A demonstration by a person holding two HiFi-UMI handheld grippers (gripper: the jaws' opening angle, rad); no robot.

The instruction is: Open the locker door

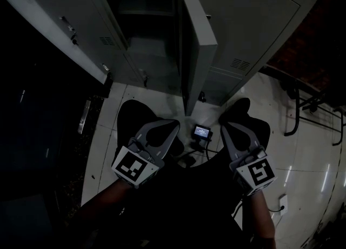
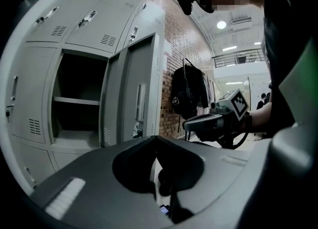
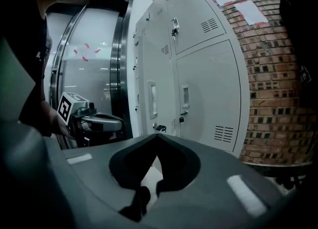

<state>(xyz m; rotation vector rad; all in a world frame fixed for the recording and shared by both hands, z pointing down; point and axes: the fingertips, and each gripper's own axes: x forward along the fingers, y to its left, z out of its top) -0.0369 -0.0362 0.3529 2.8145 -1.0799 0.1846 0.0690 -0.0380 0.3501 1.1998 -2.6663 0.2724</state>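
Note:
The grey locker door (image 1: 197,42) stands swung open, edge-on towards me, with the dark open compartment (image 1: 146,32) to its left. In the left gripper view the door (image 2: 136,94) hangs open beside the compartment (image 2: 74,99), which has a shelf inside. My left gripper (image 1: 168,123) is held low, well short of the lockers, shut with nothing in it; its tips (image 2: 156,137) meet. My right gripper (image 1: 230,128) is beside it, also shut and empty, tips (image 3: 158,136) together. Each gripper shows in the other's view: the right gripper (image 2: 218,121) and the left gripper (image 3: 94,121).
A small device with a lit screen (image 1: 201,132) and cables lie on the tiled floor below the door. A black bag (image 2: 189,91) hangs on a rack by the brick wall (image 3: 278,74). A metal frame (image 1: 303,107) stands at the right. More closed lockers (image 3: 203,89) flank the open one.

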